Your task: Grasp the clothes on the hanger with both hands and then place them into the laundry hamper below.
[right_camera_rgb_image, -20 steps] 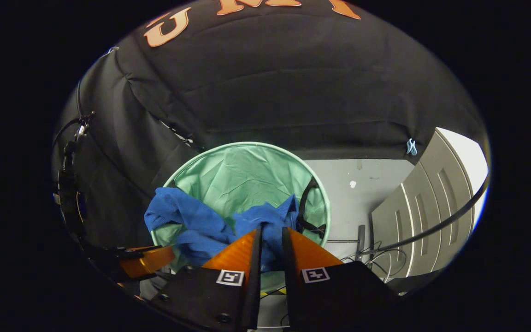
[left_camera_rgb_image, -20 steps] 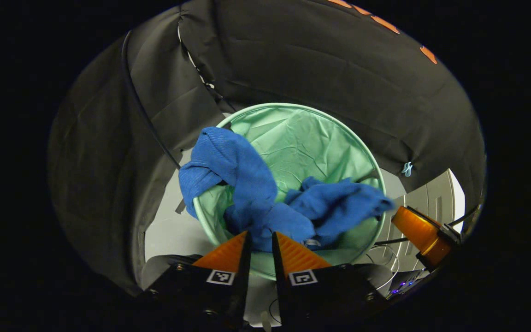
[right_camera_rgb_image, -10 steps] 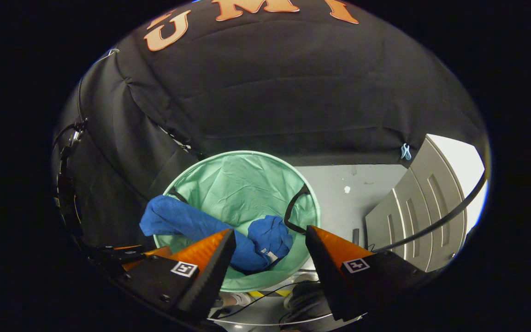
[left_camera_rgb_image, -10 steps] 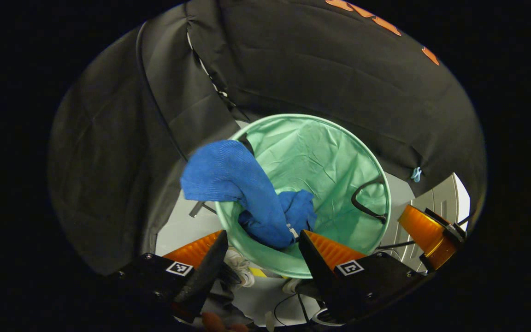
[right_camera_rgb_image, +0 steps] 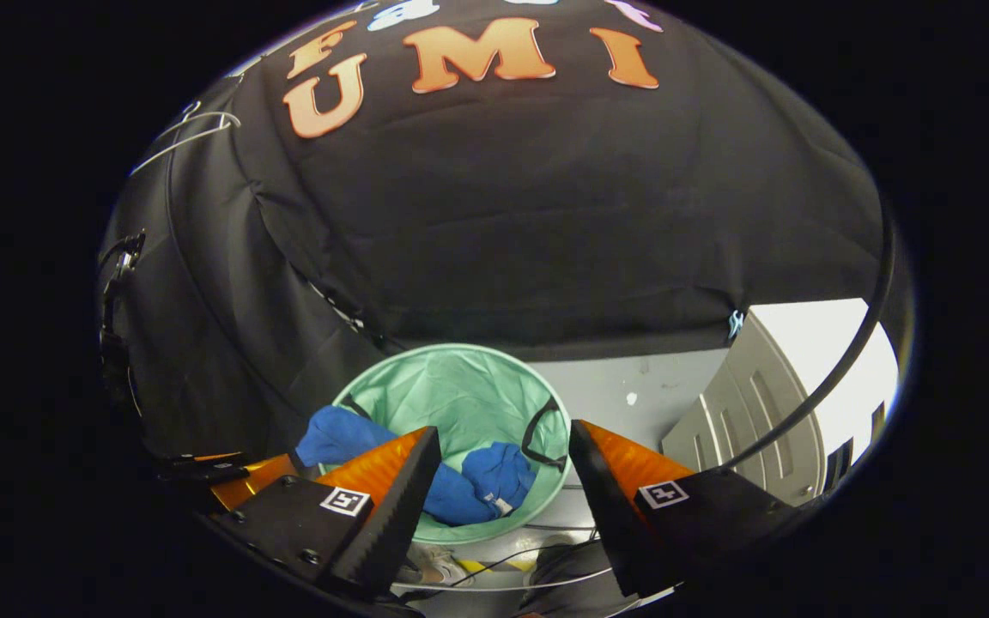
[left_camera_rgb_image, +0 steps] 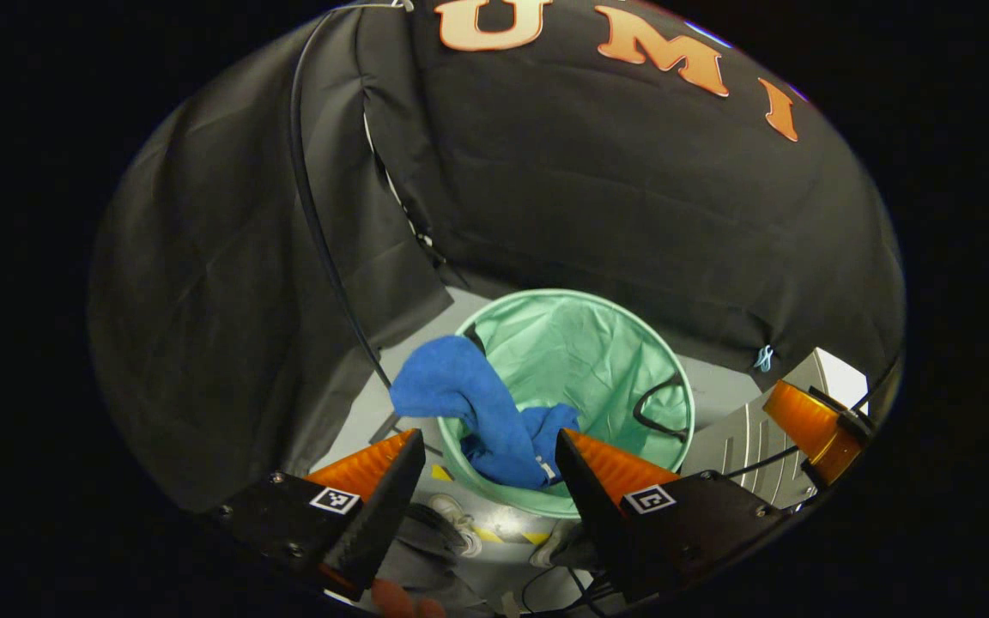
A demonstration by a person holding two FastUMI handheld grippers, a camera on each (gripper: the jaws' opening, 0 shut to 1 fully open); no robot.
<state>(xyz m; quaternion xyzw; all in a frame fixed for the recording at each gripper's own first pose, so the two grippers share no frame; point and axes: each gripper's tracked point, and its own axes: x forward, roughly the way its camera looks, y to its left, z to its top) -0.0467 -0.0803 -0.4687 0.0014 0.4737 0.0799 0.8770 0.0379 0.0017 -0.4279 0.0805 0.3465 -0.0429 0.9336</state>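
A blue garment (left_camera_rgb_image: 486,412) lies in the round green laundry hamper (left_camera_rgb_image: 615,343), with one part draped over the hamper's left rim. In the right gripper view the same blue garment (right_camera_rgb_image: 477,481) rests inside the hamper (right_camera_rgb_image: 460,395). My left gripper (left_camera_rgb_image: 488,446) hangs above the hamper, open, with nothing between its fingers. My right gripper (right_camera_rgb_image: 503,442) is also open and empty, higher above the hamper. The right gripper's finger (left_camera_rgb_image: 812,425) shows at the right edge of the left gripper view, and the left gripper's finger (right_camera_rgb_image: 245,481) at the lower left of the right gripper view.
Black cloth walls close in the booth behind and to the left. A grey panelled door (right_camera_rgb_image: 761,421) stands at the right. The hamper's black handle (left_camera_rgb_image: 658,408) loops on its right rim. Cables (right_camera_rgb_image: 494,562) and a person's shoe (left_camera_rgb_image: 452,515) lie on the grey floor below the grippers.
Both grippers opened and let go of the garment, which dropped into the hamper. Both have since risen, so the hamper looks smaller and lower.
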